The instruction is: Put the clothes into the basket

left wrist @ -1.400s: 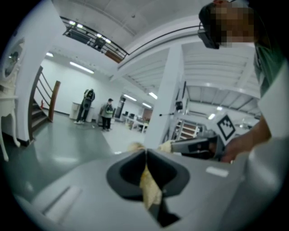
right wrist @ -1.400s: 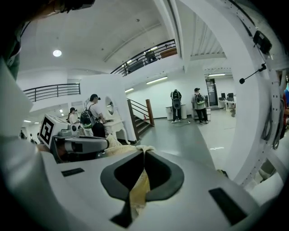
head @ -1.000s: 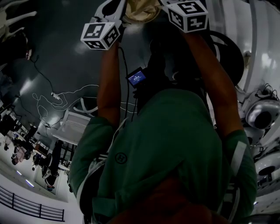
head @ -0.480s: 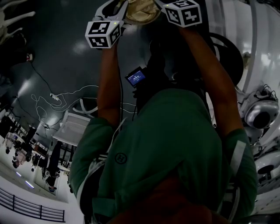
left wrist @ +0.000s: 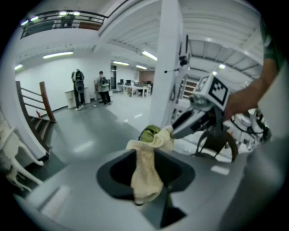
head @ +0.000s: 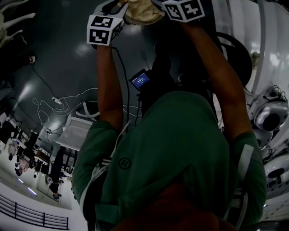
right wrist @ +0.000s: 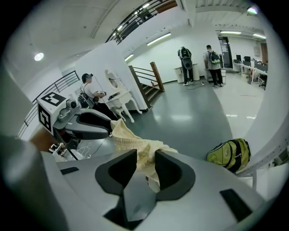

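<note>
A cream knitted cloth (head: 142, 13) hangs between my two grippers at the top edge of the head view, above a dark grey floor. My left gripper (left wrist: 146, 169) has just been opening its jaws. The cloth (left wrist: 145, 176) lies loose in the wide gap and droops over the front. My right gripper (right wrist: 145, 164) has also just been opening. The cloth (right wrist: 135, 146) sits between its jaws and runs to the left gripper (right wrist: 90, 125). The right gripper (left wrist: 194, 119) touches the cloth's top corner. No basket shows in any view.
A green backpack (right wrist: 230, 154) lies on the floor beyond the cloth. A white slatted object (head: 74, 131) and loose cables (head: 58, 99) lie at the left below my arm. A small blue screen (head: 141, 80) hangs at my chest. People (right wrist: 212, 58) stand far off.
Both grippers have shifted toward the top edge of the head view and the left marker cube has rolled. The cloth still hangs between them, cut off more by the frame edge.
</note>
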